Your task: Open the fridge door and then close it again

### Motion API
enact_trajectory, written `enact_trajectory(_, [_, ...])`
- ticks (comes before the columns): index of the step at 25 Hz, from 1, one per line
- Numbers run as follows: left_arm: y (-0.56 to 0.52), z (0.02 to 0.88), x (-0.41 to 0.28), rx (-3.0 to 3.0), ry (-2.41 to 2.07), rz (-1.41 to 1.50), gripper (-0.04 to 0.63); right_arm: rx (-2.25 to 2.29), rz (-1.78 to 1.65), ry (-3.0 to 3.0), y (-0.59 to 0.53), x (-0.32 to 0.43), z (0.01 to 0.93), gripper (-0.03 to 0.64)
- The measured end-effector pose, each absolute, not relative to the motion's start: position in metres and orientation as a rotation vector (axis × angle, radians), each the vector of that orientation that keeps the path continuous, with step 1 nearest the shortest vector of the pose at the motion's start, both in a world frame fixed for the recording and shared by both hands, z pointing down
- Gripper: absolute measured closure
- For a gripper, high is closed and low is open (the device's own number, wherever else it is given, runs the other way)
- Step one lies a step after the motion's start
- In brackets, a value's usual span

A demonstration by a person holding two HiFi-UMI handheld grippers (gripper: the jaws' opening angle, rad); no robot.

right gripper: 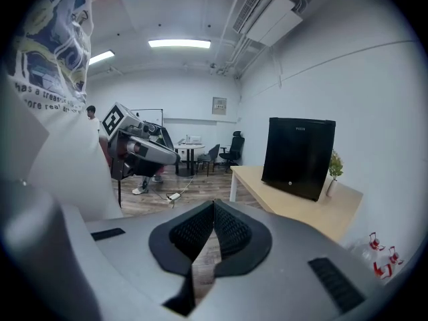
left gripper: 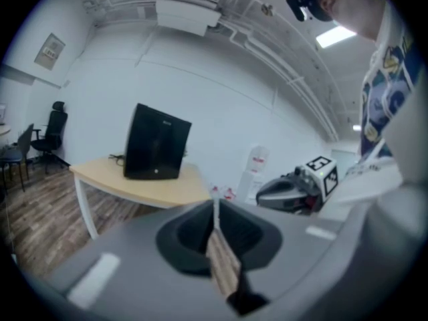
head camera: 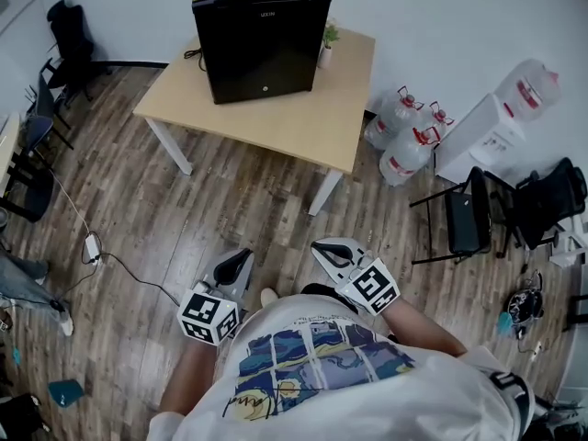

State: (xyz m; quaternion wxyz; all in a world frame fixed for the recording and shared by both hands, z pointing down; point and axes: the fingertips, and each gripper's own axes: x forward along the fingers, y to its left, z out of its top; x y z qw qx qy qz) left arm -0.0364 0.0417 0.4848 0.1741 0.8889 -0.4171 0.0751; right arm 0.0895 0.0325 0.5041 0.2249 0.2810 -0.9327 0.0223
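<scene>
On the wooden table (head camera: 303, 127) in the head view stands the fridge (head camera: 262, 35), its door shut. Left gripper view: the left gripper (left gripper: 215, 204) has jaws together, empty. Right gripper view: the right gripper (right gripper: 213, 206) is also closed on nothing.

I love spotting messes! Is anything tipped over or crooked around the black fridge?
Nothing much: the fridge stands upright and shut on the table, the little plant upright beside it. Only a loose cable trails across the floor.
</scene>
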Motion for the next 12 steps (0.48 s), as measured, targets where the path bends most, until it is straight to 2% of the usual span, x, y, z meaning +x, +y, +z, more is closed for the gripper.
enact_trajectory(6, [0.056,0.484,-0.013,2.477,-1.219,0.252,0.565,0.719,0.003,-2.606,0.052,0.111,0.491,0.604])
enact_trajectory(12, [0.077,0.467,0.079,2.607,-1.107,0.271,0.565,0.762,0.044,-2.567,0.088,0.180,0.499,0.604])
